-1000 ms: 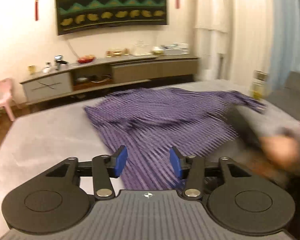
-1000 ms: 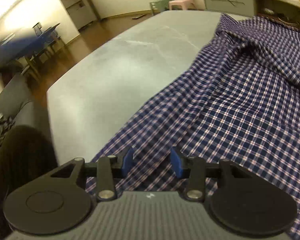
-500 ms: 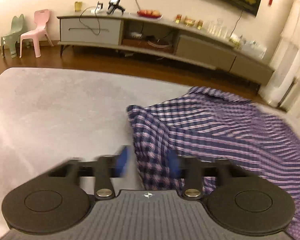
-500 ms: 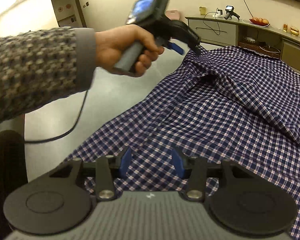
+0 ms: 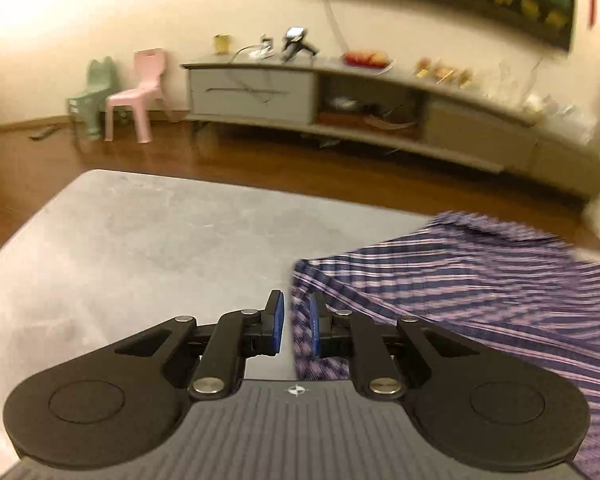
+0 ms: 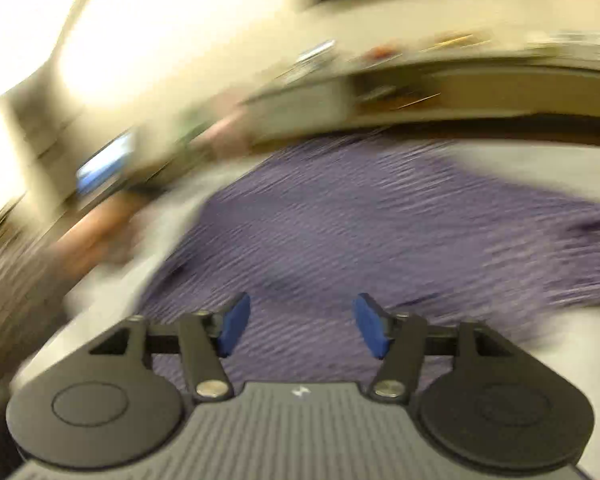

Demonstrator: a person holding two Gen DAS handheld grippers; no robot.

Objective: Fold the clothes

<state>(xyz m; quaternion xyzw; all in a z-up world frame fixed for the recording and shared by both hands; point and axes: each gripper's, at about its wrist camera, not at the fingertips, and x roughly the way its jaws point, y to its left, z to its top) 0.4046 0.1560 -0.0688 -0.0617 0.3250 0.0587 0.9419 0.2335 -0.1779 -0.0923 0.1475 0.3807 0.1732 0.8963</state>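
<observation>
A blue, purple and white checked shirt [image 5: 480,292] lies spread on the grey table [image 5: 160,248]. In the left wrist view my left gripper [image 5: 296,330] has its blue pads nearly closed on the shirt's left edge, with a fold of cloth between them. In the right wrist view, which is heavily blurred, the shirt [image 6: 380,220] fills the middle. My right gripper [image 6: 300,326] is open and empty, just above the cloth. The person's left hand and sleeve [image 6: 84,236] show at the left.
A long TV cabinet [image 5: 340,96] with small items stands along the far wall. A pink child's chair [image 5: 136,92] and a green one [image 5: 92,96] stand on the wooden floor left of it. Bare table surface lies left of the shirt.
My left gripper has closed from open onto the shirt's left edge. My right gripper has swung fast over the shirt and stays open; its view is now blurred.
</observation>
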